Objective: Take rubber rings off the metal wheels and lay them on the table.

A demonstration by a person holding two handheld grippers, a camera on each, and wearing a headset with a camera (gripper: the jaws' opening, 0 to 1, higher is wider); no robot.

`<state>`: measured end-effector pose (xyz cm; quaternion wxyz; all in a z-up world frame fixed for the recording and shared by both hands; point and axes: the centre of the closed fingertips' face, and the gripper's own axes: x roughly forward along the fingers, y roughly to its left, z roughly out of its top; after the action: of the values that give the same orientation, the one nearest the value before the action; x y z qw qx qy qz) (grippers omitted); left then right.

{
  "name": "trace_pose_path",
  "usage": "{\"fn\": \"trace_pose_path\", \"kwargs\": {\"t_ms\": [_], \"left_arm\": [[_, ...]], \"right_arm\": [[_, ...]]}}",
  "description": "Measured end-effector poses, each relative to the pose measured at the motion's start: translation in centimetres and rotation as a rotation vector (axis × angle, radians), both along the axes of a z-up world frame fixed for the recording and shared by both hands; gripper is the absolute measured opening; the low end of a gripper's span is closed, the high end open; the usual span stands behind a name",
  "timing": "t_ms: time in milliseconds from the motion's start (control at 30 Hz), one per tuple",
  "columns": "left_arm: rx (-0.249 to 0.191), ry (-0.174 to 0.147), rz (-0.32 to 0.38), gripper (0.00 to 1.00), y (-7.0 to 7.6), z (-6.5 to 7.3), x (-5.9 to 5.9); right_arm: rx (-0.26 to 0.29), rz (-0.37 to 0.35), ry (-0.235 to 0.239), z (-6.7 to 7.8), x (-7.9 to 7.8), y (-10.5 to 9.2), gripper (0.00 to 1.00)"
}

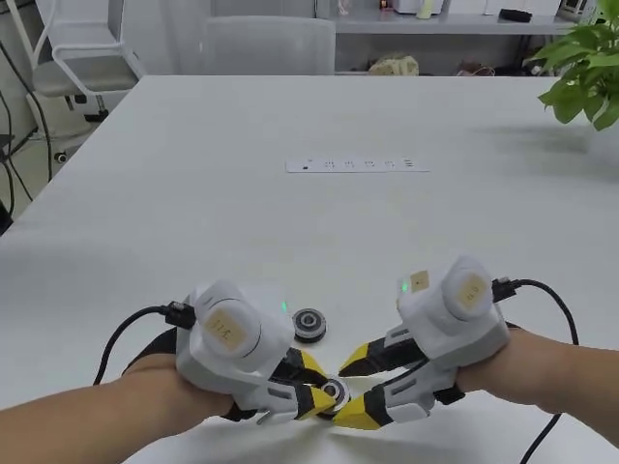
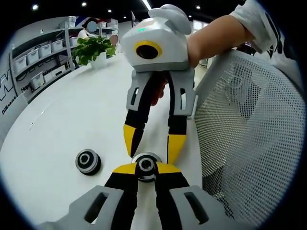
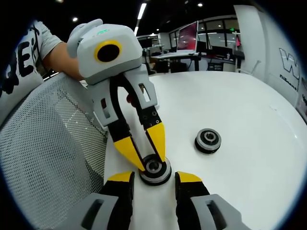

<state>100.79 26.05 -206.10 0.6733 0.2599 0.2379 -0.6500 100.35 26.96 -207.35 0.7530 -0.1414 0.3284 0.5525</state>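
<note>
A small metal wheel (image 1: 334,391) with a black rubber ring around it is held just above the white table (image 1: 290,222) near its front edge. My left gripper (image 1: 324,393) is shut on this wheel (image 2: 146,166), one yellow tip on each side. My right gripper (image 1: 350,389) faces it from the right and is open, its yellow fingertips (image 3: 120,177) flanking the wheel (image 3: 154,170) with a small gap. A second wheel (image 1: 309,324) with its black ring lies flat on the table just beyond the grippers and appears in both gripper views (image 2: 88,161) (image 3: 207,140).
A flush white socket strip (image 1: 358,164) sits mid-table. A green plant (image 1: 585,77) stands at the far right. A mesh chair back (image 2: 249,124) is close behind the grippers at the table's near edge. White chairs (image 1: 77,48) stand beyond the far edge.
</note>
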Motion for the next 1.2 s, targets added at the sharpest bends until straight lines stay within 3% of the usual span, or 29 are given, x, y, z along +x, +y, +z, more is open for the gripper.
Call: {"fn": "trace_pose_path", "kwargs": {"t_ms": [733, 967, 1200], "left_arm": [[-0.006, 0.001, 0.007, 0.09, 0.0, 0.0, 0.0], [-0.006, 0.001, 0.008, 0.09, 0.0, 0.0, 0.0], [-0.006, 0.0, 0.009, 0.09, 0.0, 0.0, 0.0]], "right_arm": [[-0.018, 0.001, 0.0, -0.4, -0.2, -0.8, 0.19], [-0.036, -0.004, 0.006, -0.6, -0.3, -1.4, 0.06], [-0.041, -0.008, 0.01, -0.6, -0.2, -1.5, 0.03]]}}
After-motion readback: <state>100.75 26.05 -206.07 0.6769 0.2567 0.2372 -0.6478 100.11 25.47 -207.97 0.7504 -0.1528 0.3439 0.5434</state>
